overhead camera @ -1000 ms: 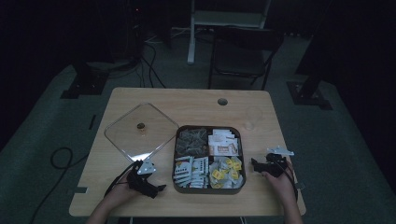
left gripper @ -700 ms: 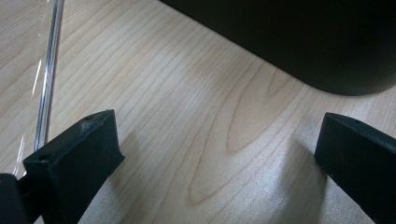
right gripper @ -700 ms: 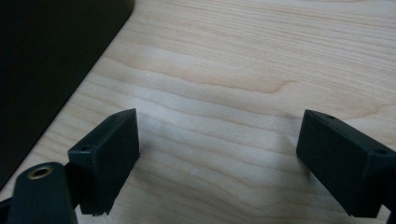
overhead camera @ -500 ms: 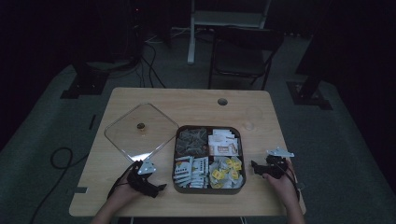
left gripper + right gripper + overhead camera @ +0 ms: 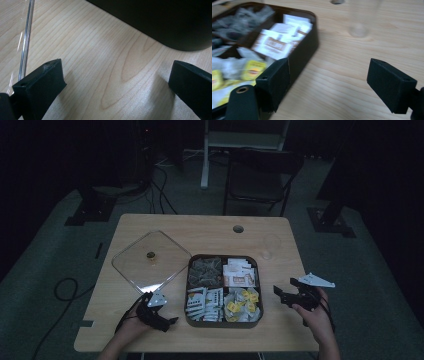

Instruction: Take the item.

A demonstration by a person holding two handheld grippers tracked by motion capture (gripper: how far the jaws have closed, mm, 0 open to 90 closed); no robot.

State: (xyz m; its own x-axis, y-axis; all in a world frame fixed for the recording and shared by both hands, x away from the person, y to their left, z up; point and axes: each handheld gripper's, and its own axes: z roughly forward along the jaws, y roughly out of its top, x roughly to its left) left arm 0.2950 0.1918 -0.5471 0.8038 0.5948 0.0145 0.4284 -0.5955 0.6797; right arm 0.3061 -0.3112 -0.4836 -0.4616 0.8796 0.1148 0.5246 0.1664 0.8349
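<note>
A dark four-compartment tray (image 5: 225,325) of tea bags and sachets sits at the table's front centre. My left gripper (image 5: 171,321) rests on the table just left of it, open, with bare wood between its jaws (image 5: 115,85). The tray's wall (image 5: 162,22) lies ahead of it. My right gripper (image 5: 281,292) hovers to the right of the tray, open and pointing towards it. Its jaws have just been closing a little, with nothing between them (image 5: 329,85). The tray's right wall (image 5: 304,50) stands next to its left jaw.
A clear square lid (image 5: 150,262) with a small knob lies left of the tray, its edge (image 5: 25,50) beside my left jaw. A clear glass (image 5: 271,246) (image 5: 359,27) stands behind the right gripper. A round hole (image 5: 238,228) is at the table's back. A chair stands beyond.
The right hand has lifted its gripper up off the table and slightly right. The left gripper has stayed put.
</note>
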